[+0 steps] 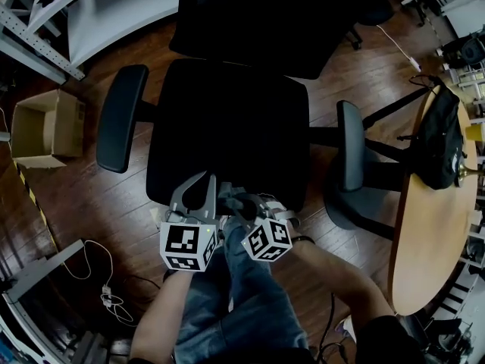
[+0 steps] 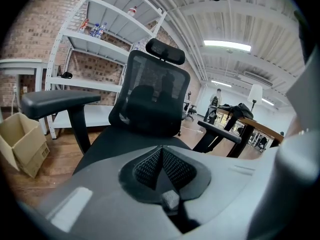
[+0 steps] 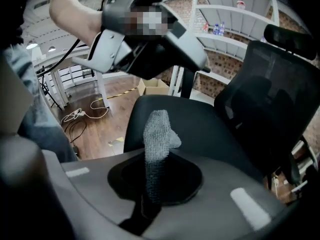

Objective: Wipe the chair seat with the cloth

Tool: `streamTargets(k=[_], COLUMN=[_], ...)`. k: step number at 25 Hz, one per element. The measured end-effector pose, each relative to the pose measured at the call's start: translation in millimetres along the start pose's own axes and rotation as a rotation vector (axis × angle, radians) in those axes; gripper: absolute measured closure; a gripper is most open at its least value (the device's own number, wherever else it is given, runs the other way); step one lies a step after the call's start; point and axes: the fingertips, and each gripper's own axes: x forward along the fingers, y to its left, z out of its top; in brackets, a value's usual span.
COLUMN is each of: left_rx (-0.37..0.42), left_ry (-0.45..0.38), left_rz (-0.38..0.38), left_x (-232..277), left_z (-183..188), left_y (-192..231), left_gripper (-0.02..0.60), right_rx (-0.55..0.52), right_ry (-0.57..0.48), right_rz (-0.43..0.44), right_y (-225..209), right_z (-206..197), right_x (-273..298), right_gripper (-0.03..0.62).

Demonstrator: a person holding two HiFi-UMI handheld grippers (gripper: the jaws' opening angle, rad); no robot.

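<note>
My right hand-held gripper (image 3: pixel 156 180) is clamped on the grey knitted cloth (image 3: pixel 158 131), which stands up out of the jaws as a narrow bunched tuft rather than a flat pad. My left hand-held gripper (image 2: pixel 161 153) has its jaws pressed together with nothing between them. Both hang side by side at the front edge of the black chair seat (image 1: pixel 227 120). As far as I can judge the cloth is not touching it, so the wiping looks about to begin.

Outward from there, the armrests (image 1: pixel 121 116) flank the seat and the mesh backrest (image 2: pixel 150 96) rises behind it. A cardboard box (image 1: pixel 44 127) sits on the wooden floor (image 1: pixel 98 203) to the left. A black bag (image 1: pixel 439 139) lies on the round tabletop (image 1: pixel 432 233) to the right.

My worry is the grip. So little cloth sticks out that, if I press down flat, the jaw tips may scrape the seat instead of the fabric. The chair could also swivel or roll under a sideways stroke, since nothing braces it. The two hand-held grippers are also close enough to knock together.

In the head view the cloth is lost against the dark seat, so I cannot tell its gap to the surface. I also cannot make out how much cloth is bunched inside the jaws.
</note>
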Motion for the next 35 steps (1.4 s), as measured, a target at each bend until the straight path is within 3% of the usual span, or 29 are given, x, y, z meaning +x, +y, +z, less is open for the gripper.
streamTargets(k=[10,15,19,28,35], left_rx=[0.034,0.051,0.029,-0.004,-0.008], left_ry=[-0.008,0.022,0.041,0.083,0.102], left_rz=[-0.058,-0.111,-0.145,-0.09,-0.077], left_x=[53,90,109,131,138], left_z=[35,51,57,44,35], left_y=[-26,-42,-46,-17,-7], left_gripper=[0.578,0.578,0.578,0.578,0.578], right_rx=[-0.05,-0.09,-0.06,-0.073,-0.095], right_ry=[-0.014,0.06,0.163,0.329,0.375], right_rz=[-0.268,-0.312,-0.33,-0.32,-0.287], right_y=[-210,-288,-336,-386,-379], right_z=[23,13,-10,-62,-82], right_x=[-13,9,33,74,87], right_gripper=[0.577,0.577,0.577,0.577,0.577])
